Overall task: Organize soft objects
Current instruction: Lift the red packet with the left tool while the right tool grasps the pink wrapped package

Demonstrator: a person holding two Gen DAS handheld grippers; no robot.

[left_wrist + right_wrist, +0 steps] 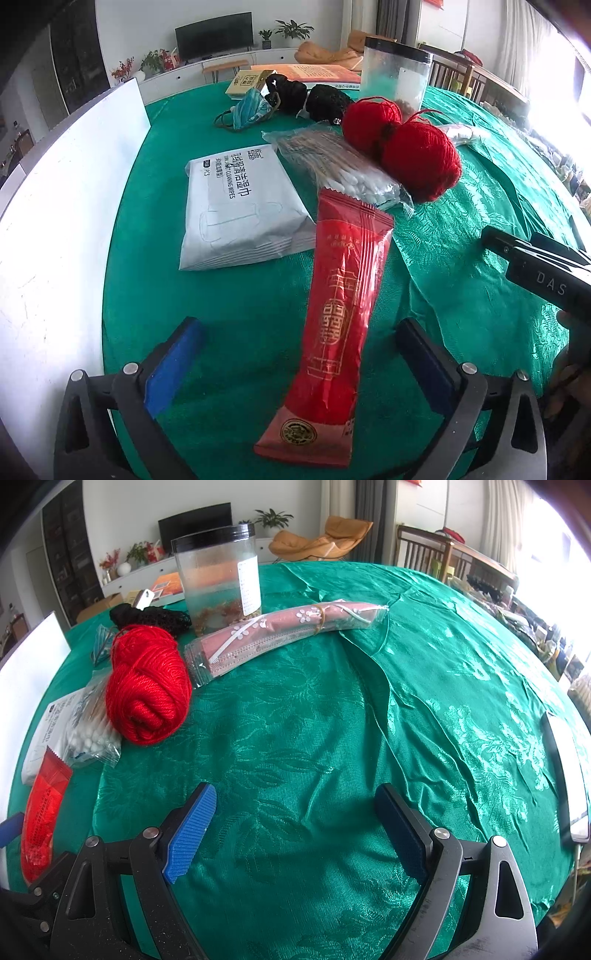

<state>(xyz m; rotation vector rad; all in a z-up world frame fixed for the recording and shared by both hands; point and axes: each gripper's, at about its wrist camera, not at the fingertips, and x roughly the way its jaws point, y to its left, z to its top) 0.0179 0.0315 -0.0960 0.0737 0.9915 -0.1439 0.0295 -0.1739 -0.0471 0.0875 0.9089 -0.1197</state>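
Left wrist view, item list: left gripper (301, 360) with jaws spread wide, a long red sachet (334, 325) lying loose on the green tablecloth (236, 314) between its blue pads (173, 365), not clamped. Behind it, a white pack of cleaning wipes (236, 206); a clear bag of cotton swabs (340, 171) resting against two balls of red yarn (402, 147); further back a blue face mask (251, 109), black netted fabric (314, 98), a small box (247, 83), a clear black-lidded jar (395, 74). White board (62, 206) along the left edge.

Right wrist view: right gripper (295, 832) likewise released, holding nothing, hovering over bare cloth. A bagged pink floral roll (288, 633), banded, lay near the jar, apart from the yarn.

Progress, judged: early. Soft goods remained loosely clustered, nothing visibly sorted or grouped. Sachet appeared the item in hand; the rest awaited placement.
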